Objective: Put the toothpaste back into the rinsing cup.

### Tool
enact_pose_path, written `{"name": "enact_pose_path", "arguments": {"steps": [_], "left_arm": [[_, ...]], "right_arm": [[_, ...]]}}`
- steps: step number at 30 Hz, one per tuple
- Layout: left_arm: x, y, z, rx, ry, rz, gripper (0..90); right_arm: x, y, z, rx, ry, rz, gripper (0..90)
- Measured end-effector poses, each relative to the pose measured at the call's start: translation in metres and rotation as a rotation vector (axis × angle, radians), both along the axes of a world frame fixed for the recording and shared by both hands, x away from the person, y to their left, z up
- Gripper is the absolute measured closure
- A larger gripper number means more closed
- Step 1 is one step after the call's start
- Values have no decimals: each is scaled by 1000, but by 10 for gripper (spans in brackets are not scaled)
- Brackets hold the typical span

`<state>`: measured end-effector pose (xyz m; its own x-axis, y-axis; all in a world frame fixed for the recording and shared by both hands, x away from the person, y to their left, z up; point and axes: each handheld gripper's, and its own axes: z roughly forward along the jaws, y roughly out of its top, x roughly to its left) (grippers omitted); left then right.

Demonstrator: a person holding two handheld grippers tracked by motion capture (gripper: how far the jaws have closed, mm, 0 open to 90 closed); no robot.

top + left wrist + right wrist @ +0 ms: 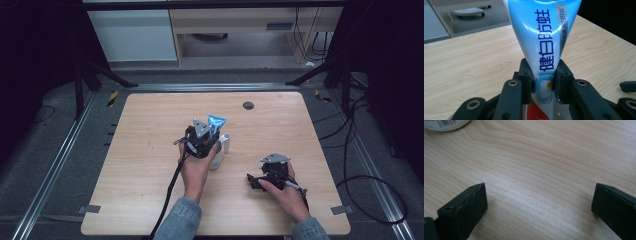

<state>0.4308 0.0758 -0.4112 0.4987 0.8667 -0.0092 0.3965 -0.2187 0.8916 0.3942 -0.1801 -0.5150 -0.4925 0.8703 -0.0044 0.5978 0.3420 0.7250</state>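
Blue and white, the toothpaste tube (541,37) stands upright between the jaws of my left gripper (543,83), pinched near its lower part where the print turns red. Its flat crimped end points up, and dark blue characters run along its length. From the high view the tube (216,121) rises above the middle of the wooden table (150,150), with my left hand (196,167) wrapped around the gripper below it. Just beside that gripper stands a small white cup-like container (217,157), and a short white cylinder (225,142) lies close to it; I cannot tell whether they touch.

My right gripper (539,202) rests low over bare wood, well apart from the tube, its jaws spread wide with nothing between them. A white rounded base with a barcode (446,124) sits at the far corner of its view. My right hand (285,192) holds it near the table's front edge.
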Motion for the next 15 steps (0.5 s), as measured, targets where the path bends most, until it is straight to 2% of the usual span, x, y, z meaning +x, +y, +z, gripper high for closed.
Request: {"name": "enact_pose_path", "arguments": {"steps": [15], "left_arm": [[1, -1, 1, 20, 2, -5, 702]], "right_arm": [[0, 0, 0, 0, 0, 1, 5]]}}
